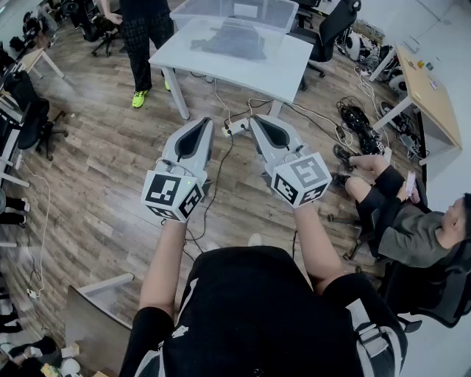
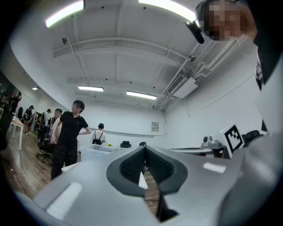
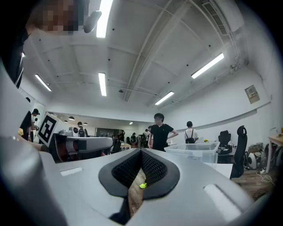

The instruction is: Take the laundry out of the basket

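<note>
Head view, grippers raised ahead of the wearer. Left gripper [image 1: 201,122] at frame centre-left and right gripper [image 1: 258,118] at centre-right both point toward the table [image 1: 221,70] in the upper middle. In each gripper view the jaws meet at their tips with nothing between them (left [image 2: 144,148]; right [image 3: 141,151]): both tongs are closed and empty.

The clear basket [image 1: 278,13] stands on the table at the top edge of the frame. The laundry [image 1: 235,40], a dark cloth, lies inside it, well apart from both grippers. The task looks not yet begun.

Likely hazards:
- Closed jaws reaching the cloth would only push it, so they must open first.
- A shallow pinch could let the cloth slip.
- A snagged fold could drag the light basket along the tabletop.
- Cables [image 1: 357,118] on the floor by the table, upper right, could catch a foot on the approach.
- A standing person [image 1: 143,29] is near the table, upper left.
</note>
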`<action>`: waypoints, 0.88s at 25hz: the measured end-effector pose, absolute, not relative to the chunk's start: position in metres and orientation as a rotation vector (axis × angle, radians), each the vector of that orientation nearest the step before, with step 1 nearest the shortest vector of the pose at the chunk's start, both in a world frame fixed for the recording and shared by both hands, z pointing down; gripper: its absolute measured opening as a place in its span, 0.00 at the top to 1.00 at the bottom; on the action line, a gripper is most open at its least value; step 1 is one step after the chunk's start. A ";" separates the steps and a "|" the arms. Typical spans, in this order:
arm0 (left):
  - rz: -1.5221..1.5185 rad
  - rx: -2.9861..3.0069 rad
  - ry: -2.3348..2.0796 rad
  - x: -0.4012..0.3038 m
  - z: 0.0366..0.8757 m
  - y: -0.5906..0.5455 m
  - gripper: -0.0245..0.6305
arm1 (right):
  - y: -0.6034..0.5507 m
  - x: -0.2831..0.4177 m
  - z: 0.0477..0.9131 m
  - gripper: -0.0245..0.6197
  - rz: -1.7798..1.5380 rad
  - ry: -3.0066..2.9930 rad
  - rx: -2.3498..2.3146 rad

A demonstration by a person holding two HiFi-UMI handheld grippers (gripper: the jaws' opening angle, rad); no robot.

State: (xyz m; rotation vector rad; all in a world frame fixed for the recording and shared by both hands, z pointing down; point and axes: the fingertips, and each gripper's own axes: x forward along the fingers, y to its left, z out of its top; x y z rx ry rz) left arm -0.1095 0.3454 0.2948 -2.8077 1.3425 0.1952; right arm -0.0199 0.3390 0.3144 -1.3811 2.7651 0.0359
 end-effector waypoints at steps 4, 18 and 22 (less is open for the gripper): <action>0.185 -2.811 1.345 -0.106 0.298 0.347 0.95 | 0.341 -0.018 0.315 0.96 0.032 2.764 -1.380; 0.159 -2.815 1.370 -0.097 0.308 0.344 0.95 | 0.342 -0.009 0.318 0.96 -0.011 2.757 -1.322; 0.148 -2.820 1.371 -0.085 0.311 0.343 0.95 | 0.341 0.003 0.321 0.96 -0.017 2.760 -1.324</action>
